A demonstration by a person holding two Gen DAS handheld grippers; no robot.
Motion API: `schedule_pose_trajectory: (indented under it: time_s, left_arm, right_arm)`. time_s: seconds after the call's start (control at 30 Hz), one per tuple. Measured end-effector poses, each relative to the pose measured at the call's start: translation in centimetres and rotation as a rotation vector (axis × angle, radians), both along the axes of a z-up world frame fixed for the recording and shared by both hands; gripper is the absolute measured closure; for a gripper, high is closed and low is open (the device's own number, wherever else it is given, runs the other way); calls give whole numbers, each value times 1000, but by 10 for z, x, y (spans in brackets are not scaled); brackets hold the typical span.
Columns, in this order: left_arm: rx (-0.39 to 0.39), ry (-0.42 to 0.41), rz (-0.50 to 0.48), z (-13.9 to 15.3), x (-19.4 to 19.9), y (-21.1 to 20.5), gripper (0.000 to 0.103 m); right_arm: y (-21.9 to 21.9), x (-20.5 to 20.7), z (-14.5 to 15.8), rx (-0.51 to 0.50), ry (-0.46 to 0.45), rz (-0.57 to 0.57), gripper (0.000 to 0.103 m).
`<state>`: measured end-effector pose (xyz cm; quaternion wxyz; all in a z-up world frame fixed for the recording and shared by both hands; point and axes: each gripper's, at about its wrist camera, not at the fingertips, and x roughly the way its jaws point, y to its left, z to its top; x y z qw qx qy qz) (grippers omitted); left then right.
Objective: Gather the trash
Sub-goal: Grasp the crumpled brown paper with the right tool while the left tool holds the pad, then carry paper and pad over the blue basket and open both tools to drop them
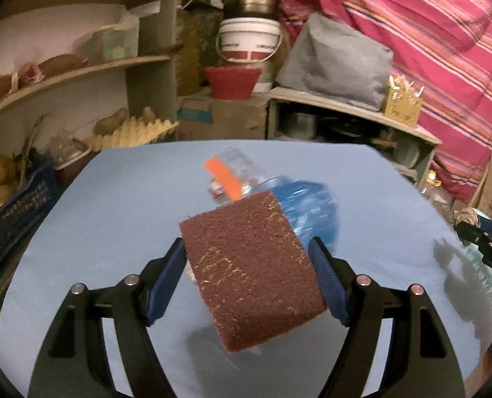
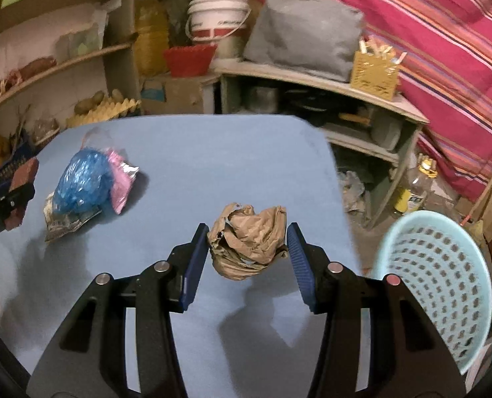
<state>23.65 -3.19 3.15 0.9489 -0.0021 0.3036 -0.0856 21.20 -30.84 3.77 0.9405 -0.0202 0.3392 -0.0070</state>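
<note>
A blue table [image 2: 213, 165] fills the middle of a cluttered storeroom. The left gripper [image 1: 247, 265] is clamped on a brown scouring pad [image 1: 252, 275], held tilted above the table. The right gripper [image 2: 247, 252] grasps a crumpled brown paper [image 2: 249, 240], lifted off the surface, its shadow below. A pile of trash lies on the table's left part: a blue bag [image 2: 80, 182], a pink wrapper [image 2: 120, 182] beside it. A pale basket [image 2: 438, 285] stands off the table's right edge. Behind: shelves [image 2: 63, 63] with potatoes, 1 white bucket [image 2: 217, 16], a red bowl [image 2: 189, 59], a grey bag [image 2: 305, 33], a striped cloth [image 2: 445, 49].
</note>
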Motion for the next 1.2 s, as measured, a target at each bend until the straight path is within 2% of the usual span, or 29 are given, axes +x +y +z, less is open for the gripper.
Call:
schedule_pose_trajectory:
  time_s: [0.43,0.67,0.83,0.9,0.93,0.97,1.1,1.2]
  left_arm:
    - [-9,-43,-137,23,-15,-118,29]
    - [-18,-55,-241,31,-26,-185,29]
    - [-27,-43,-297,30,-34,-224,29]
    - [-31,-34,-314,29,-36,-238,29]
    - [-28,-32,-319,29,-37,-244,29]
    - [-24,-31,-326,28,-38,-250,29]
    - [-3,-29,-350,27,-40,-272,29]
    - [12,-30,-373,26,-41,-291,29]
  right_arm:
    - [-123,-52,33,101,-96,-201,54]
    - [-176,-72,27,101,-88,-311,54]
    - [-204,-78,17,153,-62,-342,53]
    - [-210,-75,14,178,-52,-341,50]
    - [-213,-76,13,183,-60,-349,41]
    - [-218,-77,13,194,-64,-367,36]
    - [-228,-87,15,221,-75,-395,30]
    - [-236,-102,18,218,-95,-436,18]
